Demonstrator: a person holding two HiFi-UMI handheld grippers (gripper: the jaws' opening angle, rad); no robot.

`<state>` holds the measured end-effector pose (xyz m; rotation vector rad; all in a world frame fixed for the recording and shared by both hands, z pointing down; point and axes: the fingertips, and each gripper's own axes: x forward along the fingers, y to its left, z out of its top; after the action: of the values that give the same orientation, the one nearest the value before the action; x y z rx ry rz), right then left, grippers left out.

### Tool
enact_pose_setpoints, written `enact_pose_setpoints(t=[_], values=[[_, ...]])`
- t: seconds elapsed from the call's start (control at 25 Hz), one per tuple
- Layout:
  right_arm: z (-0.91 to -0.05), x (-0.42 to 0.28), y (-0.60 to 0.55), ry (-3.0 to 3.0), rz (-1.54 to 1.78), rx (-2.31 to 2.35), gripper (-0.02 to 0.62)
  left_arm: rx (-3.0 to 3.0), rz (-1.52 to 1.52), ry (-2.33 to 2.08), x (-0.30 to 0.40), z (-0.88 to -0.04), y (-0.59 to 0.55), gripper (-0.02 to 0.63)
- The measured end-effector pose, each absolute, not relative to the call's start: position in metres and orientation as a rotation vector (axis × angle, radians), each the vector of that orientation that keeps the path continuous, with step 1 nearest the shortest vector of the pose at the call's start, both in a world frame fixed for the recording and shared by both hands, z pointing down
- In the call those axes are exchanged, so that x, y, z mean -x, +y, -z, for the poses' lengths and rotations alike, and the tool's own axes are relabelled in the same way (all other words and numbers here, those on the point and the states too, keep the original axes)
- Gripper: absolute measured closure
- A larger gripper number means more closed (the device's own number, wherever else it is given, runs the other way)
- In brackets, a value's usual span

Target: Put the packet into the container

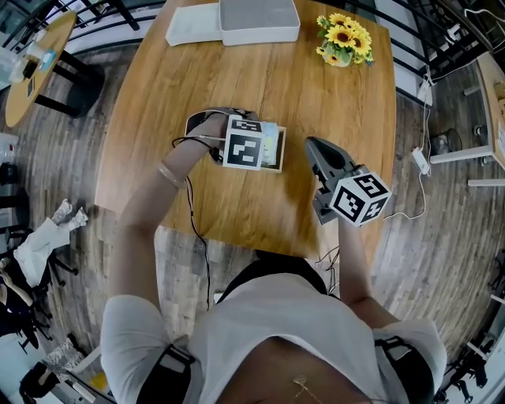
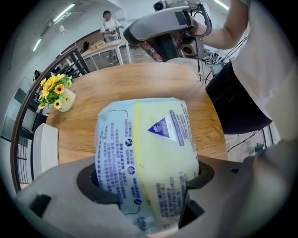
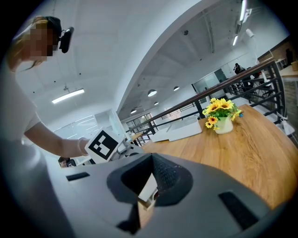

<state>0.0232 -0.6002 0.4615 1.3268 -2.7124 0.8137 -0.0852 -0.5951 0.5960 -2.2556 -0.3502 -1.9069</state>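
Head view: packet (image 1: pixel 273 147) lies flat mid-table (image 1: pixel 158 87), left gripper (image 1: pixel 243 144) straight over it, right gripper (image 1: pixel 314 147) just beside but apart. Container (image 1: pixel 259 20) sits at far edge, well apart from packet, sunflower vase (image 1: pixel 343 38) to its right, bare wood between. Left gripper view: jaws spread, packet between them, not visibly squeezed. Right gripper view: jaws pressed together, empty; vase and container ahead across open tabletop

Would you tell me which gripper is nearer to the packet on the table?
Left. The left gripper points down over the packet, jaws either side of it. The right gripper hovers apart, to the packet's right in the head view.
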Motion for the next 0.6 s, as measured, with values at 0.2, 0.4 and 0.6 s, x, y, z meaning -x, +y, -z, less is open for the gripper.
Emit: enact_pose_setpoints(t=[0.2, 0.4, 0.6], values=[[-0.465, -0.004, -0.604, -2.733, -0.836, -1.237, 0.583, 2.261, 1.905, -0.357, 0.083, -0.593, -0.597, 0.218], [-0.461, 0.016, -0.607, -2.756, -0.783, -1.176, 0.583, 2.278, 1.893, -0.337, 0.083, -0.589, -0.600, 0.140], [-0.465, 0.002, -0.610, -2.741, -0.815, -1.216, 0.583, 2.302, 1.885, -0.362, 0.084, -0.583, -0.596, 0.120]])
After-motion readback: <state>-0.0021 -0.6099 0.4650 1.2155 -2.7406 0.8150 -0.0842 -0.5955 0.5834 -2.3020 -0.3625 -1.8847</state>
